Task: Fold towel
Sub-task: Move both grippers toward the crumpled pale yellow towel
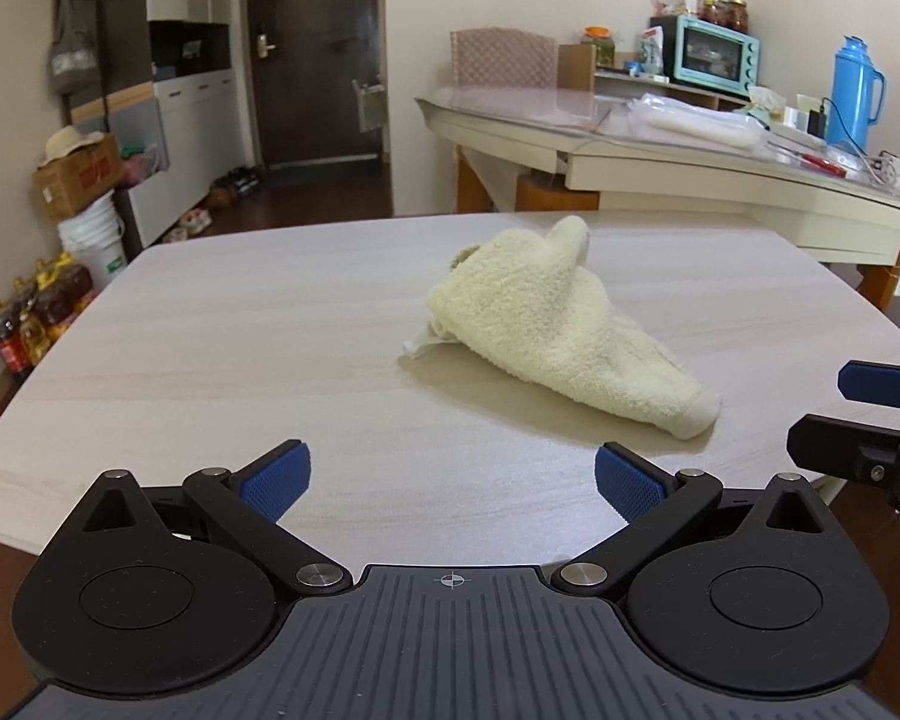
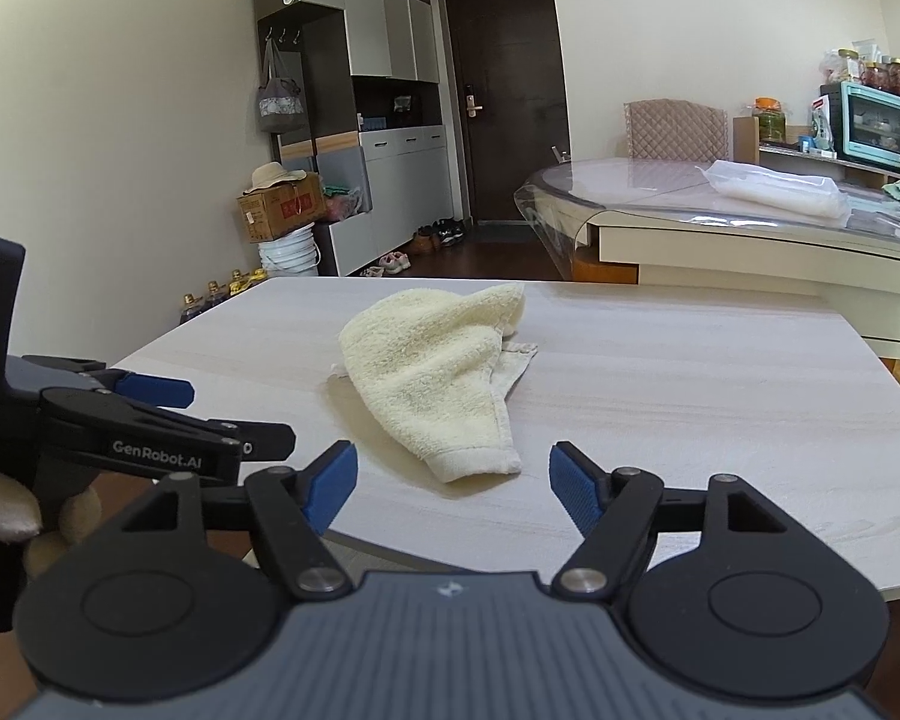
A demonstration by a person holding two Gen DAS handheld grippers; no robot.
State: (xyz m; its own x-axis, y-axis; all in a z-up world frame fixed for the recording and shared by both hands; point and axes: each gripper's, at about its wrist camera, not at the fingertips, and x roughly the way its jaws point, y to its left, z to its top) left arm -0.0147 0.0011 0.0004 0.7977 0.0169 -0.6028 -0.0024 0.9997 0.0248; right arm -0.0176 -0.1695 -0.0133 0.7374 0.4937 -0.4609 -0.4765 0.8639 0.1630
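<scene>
Across the middle of the left wrist view lies the towel, a cream terry cloth bunched into a loose heap on the pale wood-grain worktop. It is crumpled, not folded: one end rises in a rounded hump toward the upper centre of the frame, and the other tapers down to the lower right, where a hemmed tip rests flat on the surface. A thin white corner pokes out from under its left edge.

Along the bottom of that view the left tool is released, its two blue pads spread wide with only bare worktop between them. It sits near the towel but apart from it, touching nothing. At the right edge of the same frame the right tool shows from the side, one blue pad above a black finger, also clear of the cloth.

From the right wrist view the towel sits in the centre of the frame, its hemmed tip pointing toward the lower middle, just ahead of the right tool. That tool is also released: its blue pads stand apart and the cloth does not reach between them. At the left of this frame the left tool appears side-on, with part of a hand gripping its handle at the lower left edge.

Behind the worktop, in the upper right of both views, stands a second table with a small teal oven beside jars.
</scene>
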